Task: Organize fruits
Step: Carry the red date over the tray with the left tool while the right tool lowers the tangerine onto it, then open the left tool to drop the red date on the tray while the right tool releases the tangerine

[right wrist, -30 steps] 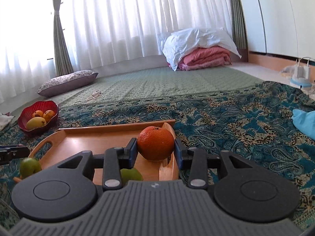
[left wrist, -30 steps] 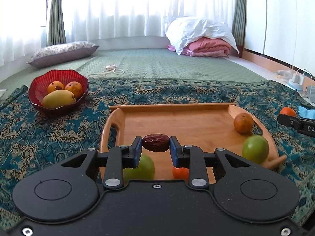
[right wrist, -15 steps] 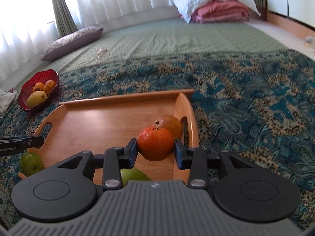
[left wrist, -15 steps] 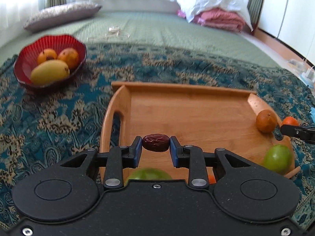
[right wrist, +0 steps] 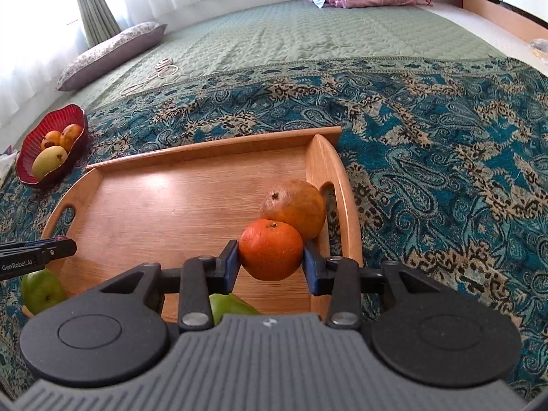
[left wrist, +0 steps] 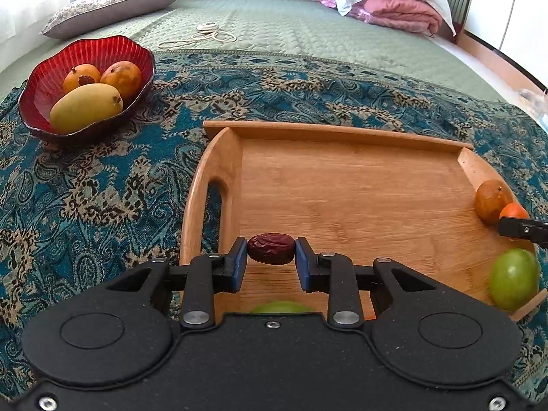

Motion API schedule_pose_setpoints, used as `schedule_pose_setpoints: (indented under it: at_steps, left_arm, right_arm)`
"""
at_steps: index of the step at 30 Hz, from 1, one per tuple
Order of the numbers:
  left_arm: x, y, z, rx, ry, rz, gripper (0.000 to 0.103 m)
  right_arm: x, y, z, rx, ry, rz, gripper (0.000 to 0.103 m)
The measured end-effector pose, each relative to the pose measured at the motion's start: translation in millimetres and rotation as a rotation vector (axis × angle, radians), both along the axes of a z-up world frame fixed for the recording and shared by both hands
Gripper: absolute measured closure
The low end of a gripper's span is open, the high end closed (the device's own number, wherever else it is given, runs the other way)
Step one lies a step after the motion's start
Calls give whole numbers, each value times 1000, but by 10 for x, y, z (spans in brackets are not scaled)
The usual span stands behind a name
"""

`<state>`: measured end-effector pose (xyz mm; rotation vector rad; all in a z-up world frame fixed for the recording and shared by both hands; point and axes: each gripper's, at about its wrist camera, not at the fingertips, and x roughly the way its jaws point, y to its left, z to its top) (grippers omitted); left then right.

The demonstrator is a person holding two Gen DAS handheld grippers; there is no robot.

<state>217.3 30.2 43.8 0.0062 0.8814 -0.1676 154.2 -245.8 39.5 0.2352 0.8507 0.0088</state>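
My left gripper is shut on a dark red date, held over the near left part of the wooden tray. My right gripper is shut on a bright orange mandarin over the tray's right side, just in front of a duller orange fruit that rests by the right handle. That duller fruit and a green fruit show at the tray's right end in the left wrist view. Another green fruit sits at the tray's near left corner.
A red glass bowl with a yellow mango and two orange fruits stands on the patterned blue cloth, left of and beyond the tray. A pillow, a cord and folded bedding lie farther back on the green quilt.
Both grippers have tipped downward and moved forward over the tray, each keeping its fruit. The tray and bowl now look closer and fill more of both views.
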Motion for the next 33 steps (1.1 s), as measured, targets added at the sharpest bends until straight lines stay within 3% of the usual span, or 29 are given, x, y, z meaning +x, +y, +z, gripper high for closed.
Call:
schedule_pose_setpoints:
  at_steps: [8,27,33]
  left_arm:
    - [40,-3,-45,13,16,5,75]
    - [55,-10,-65,18,24,2,74]
    - [-36,36,25,-3,-4,14,60]
  right_arm:
    - [57,11,-56,-1,38,-4,59]
    - [-18,-15,32,25,2,-7,54]
    - [-97,17,105,5,-32,5,53]
